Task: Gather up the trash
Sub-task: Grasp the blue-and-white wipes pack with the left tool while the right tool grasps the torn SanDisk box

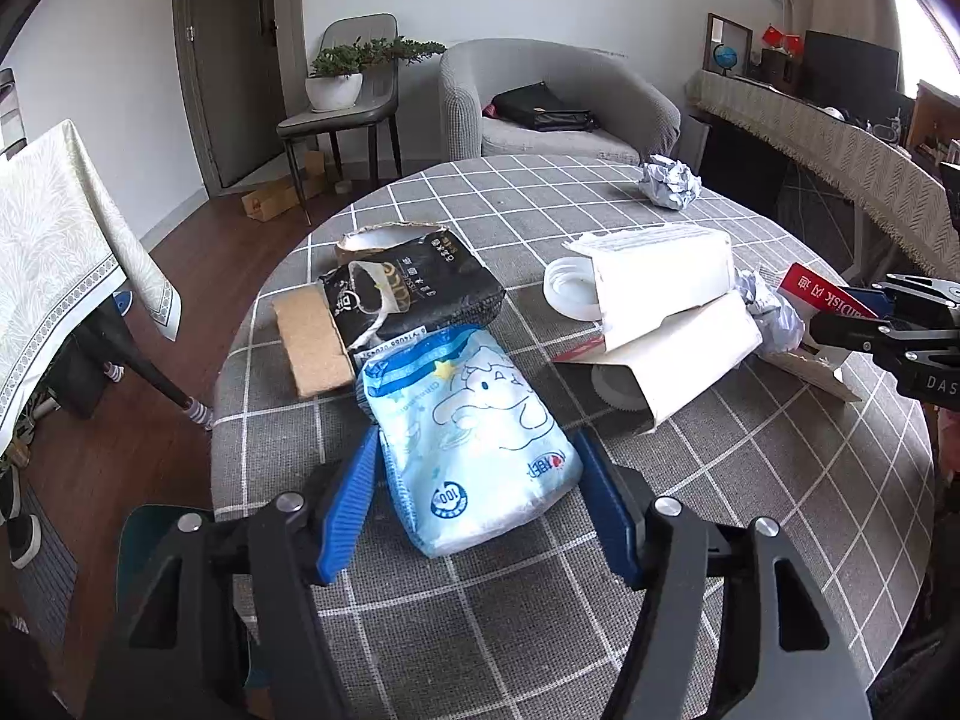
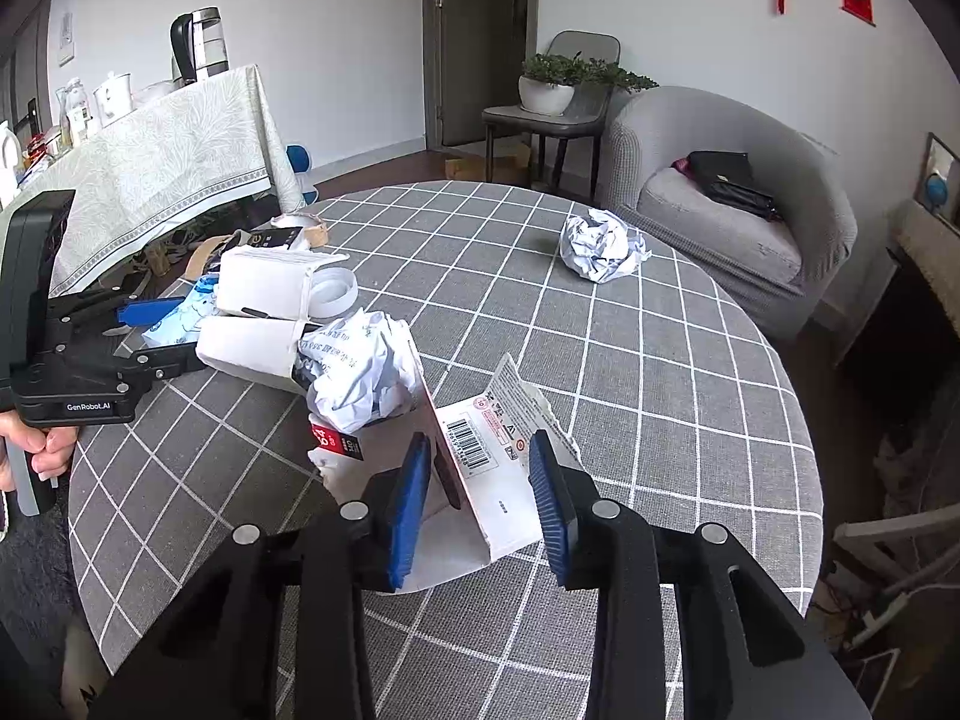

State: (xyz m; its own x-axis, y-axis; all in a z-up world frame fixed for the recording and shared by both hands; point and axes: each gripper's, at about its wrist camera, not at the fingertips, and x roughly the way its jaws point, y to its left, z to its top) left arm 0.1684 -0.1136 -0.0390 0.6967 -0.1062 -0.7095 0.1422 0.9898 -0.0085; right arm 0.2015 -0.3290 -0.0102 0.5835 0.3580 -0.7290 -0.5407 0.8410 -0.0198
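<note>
the blue tissue pack [image 1: 474, 438], just in front of the black bag [image 1: 408, 294] on the table [image 1: 690, 540], looks soft, light and slippery; the left claw [image 1: 480, 492] straddles its sides, not clearly pressing; grip mid-body.

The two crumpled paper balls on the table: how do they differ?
The far paper ball lies alone on bare tablecloth, touching nothing. The near paper ball is wedged among other trash, against the white folded box and the torn red-and-white card package, and shows printed text. Both are whitish crumpled paper that neither gripper holds.
</note>
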